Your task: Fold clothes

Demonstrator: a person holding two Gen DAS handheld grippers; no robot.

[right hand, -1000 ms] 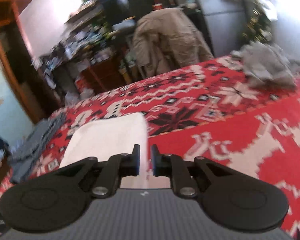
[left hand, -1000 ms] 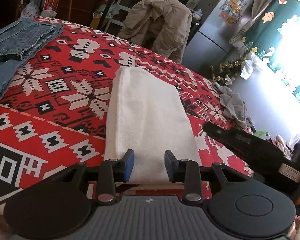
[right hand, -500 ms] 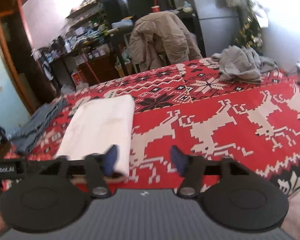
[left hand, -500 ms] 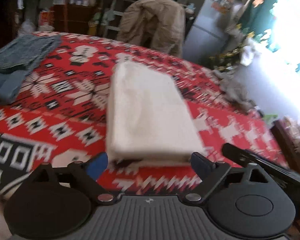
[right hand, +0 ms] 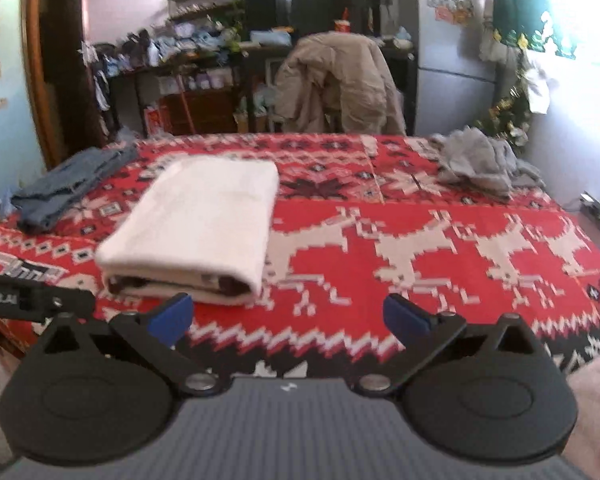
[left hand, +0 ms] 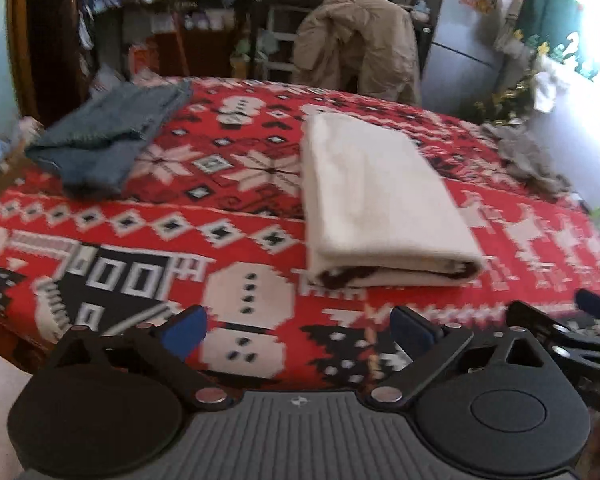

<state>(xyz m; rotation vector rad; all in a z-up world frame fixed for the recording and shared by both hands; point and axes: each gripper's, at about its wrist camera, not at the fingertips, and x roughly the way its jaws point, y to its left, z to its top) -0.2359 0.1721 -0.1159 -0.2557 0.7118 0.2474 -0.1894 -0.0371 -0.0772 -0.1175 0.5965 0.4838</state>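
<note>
We hold the left gripper (left hand: 298,328) and right gripper (right hand: 286,316) spread wide and empty, the folded white garment (left hand: 376,196) at twelve o'clock on the red blanket (left hand: 228,184).

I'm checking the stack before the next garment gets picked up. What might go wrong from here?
The white folded garment lies near the front edge of the red patterned blanket; a sweep by the open left gripper or right gripper may nudge it off. Its layered near end may spring open. The crumpled grey garment lies far across.
</note>
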